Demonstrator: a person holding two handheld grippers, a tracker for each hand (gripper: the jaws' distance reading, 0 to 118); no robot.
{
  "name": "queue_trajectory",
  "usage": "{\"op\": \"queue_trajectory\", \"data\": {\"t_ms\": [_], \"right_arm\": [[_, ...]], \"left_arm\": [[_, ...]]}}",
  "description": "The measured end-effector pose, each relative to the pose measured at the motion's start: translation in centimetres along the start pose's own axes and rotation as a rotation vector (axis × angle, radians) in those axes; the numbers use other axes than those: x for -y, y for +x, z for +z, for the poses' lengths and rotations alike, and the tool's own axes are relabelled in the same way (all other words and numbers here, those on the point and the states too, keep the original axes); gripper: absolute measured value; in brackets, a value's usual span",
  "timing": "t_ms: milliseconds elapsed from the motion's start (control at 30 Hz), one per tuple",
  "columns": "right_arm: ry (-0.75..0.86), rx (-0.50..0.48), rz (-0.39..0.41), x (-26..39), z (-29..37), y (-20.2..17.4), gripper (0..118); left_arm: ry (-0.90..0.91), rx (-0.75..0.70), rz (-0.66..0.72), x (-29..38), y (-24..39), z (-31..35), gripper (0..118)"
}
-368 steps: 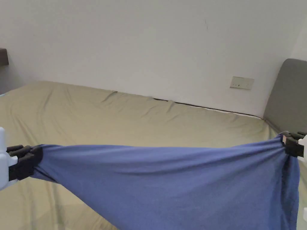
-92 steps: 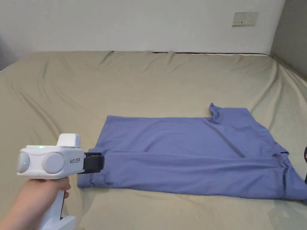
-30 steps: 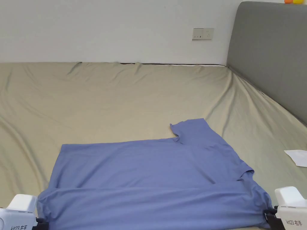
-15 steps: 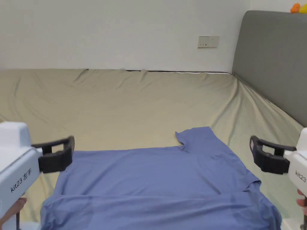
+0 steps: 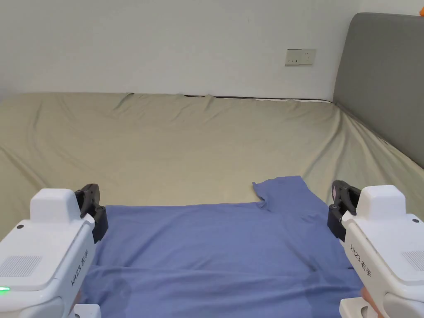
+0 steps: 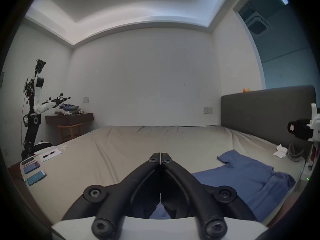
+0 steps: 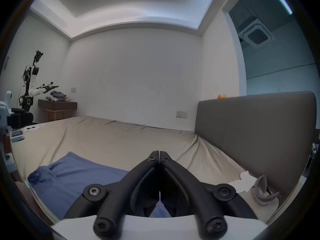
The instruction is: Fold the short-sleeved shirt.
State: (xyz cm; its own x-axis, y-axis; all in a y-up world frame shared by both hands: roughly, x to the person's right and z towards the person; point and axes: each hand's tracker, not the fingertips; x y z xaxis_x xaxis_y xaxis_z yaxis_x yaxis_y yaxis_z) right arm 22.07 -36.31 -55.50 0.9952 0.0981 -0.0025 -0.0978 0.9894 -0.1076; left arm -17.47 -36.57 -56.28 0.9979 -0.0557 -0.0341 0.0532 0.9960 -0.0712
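Note:
The blue short-sleeved shirt (image 5: 219, 248) lies flat on the beige bed (image 5: 186, 140), its near long edge folded over onto the body and one sleeve (image 5: 281, 190) pointing away from me. My left gripper (image 5: 92, 193) hovers at the shirt's left end, and my right gripper (image 5: 339, 191) hovers at its right end. In the left gripper view the jaws meet at the tips (image 6: 160, 158) with nothing between them, the shirt (image 6: 242, 178) to their right. The right gripper view shows its jaws closed too (image 7: 159, 156), the shirt (image 7: 78, 174) to their left.
A grey headboard (image 5: 385, 83) borders the bed on the right. White paper (image 6: 280, 152) and a grey strap (image 7: 263, 190) lie near it. Several phones (image 6: 34, 172) rest at the bed's left edge, beside a standing robot (image 6: 34, 105) and a desk (image 6: 69, 119).
Half a second ago both grippers stood open above the shirt's ends; now both are shut and empty. One second ago they were low at the shirt's near folded edge.

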Motion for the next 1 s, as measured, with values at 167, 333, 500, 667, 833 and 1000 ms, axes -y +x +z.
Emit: {"op": "queue_trajectory", "data": {"t_ms": [167,333,500,667,833,1000], "right_arm": [[0.042,0.007,0.056,0.1,-0.2,0.0,0],[0.002,-0.010,0.006,0.8,-0.3,1.0,0],[-0.030,-0.015,-0.019,1.2,-0.6,1.6,0],[-0.077,-0.038,-0.008,2.0,-1.9,1.7,0],[-0.084,-0.051,-0.005,2.1,-2.0,1.7,0],[-0.088,-0.063,0.015,2.4,-2.0,1.4,0]], "left_arm": [[-0.021,-0.001,0.051,-0.4,-0.4,-0.2,0],[-0.132,0.037,0.099,-1.4,-1.0,-2.0,0],[-0.414,0.046,0.050,-2.1,-1.8,-11.3,0],[-0.679,0.097,0.131,0.9,-3.6,-25.3,16],[-0.838,0.004,0.076,6.4,-4.2,-33.4,108],[-0.923,-0.004,0.230,9.4,-4.7,-36.2,65]]}}
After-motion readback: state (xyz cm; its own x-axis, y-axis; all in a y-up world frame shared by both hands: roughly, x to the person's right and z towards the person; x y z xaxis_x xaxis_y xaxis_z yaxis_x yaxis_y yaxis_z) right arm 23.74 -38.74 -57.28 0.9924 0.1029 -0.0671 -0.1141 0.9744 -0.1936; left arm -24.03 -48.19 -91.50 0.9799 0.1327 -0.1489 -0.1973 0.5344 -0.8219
